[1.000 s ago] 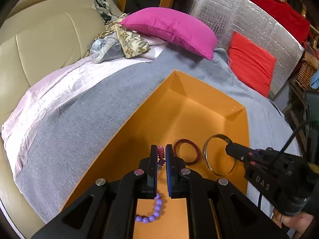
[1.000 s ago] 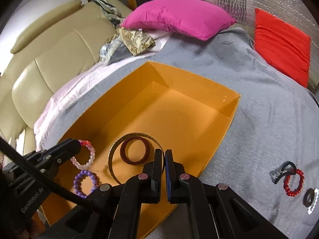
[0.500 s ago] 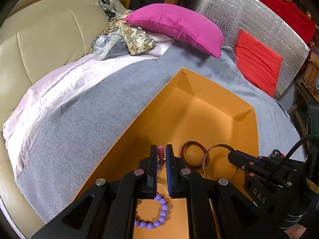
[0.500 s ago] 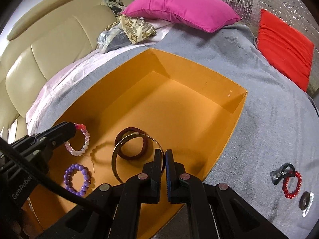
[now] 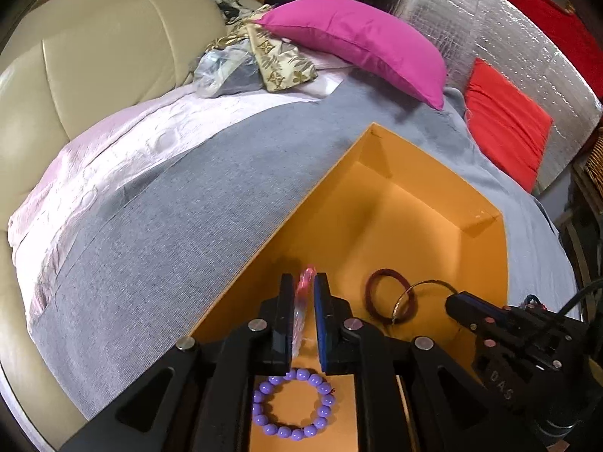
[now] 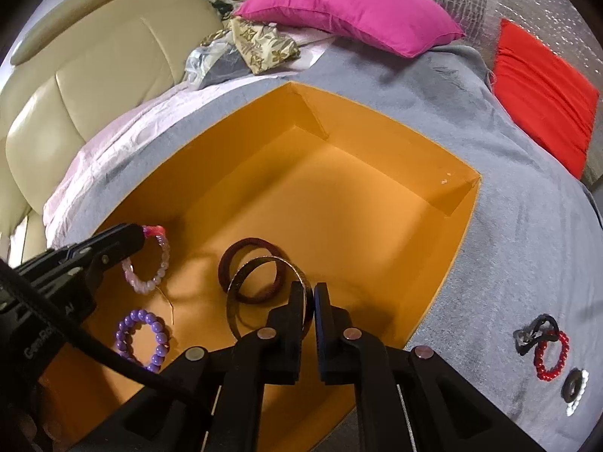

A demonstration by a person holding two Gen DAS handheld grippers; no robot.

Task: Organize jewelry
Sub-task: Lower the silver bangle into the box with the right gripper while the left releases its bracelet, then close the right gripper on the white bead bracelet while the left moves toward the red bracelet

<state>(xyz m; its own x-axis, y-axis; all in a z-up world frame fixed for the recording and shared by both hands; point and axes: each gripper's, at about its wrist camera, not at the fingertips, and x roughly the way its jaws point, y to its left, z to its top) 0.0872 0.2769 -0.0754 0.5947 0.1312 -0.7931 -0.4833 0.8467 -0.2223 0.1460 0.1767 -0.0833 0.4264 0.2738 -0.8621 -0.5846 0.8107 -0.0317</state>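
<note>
Pink bracelet blurred, partly hidden between the jaws

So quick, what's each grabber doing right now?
Left gripper: opening, pink beaded bracelet between its jaws.
Right gripper: shut on thin metal bangle.

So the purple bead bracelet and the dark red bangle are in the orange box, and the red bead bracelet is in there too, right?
Not quite. The purple bead bracelet and the dark red bangle do lie in the orange box, but the red bead bracelet lies outside it on the grey blanket, beside a dark hair tie. The right wrist view shows this.
</note>
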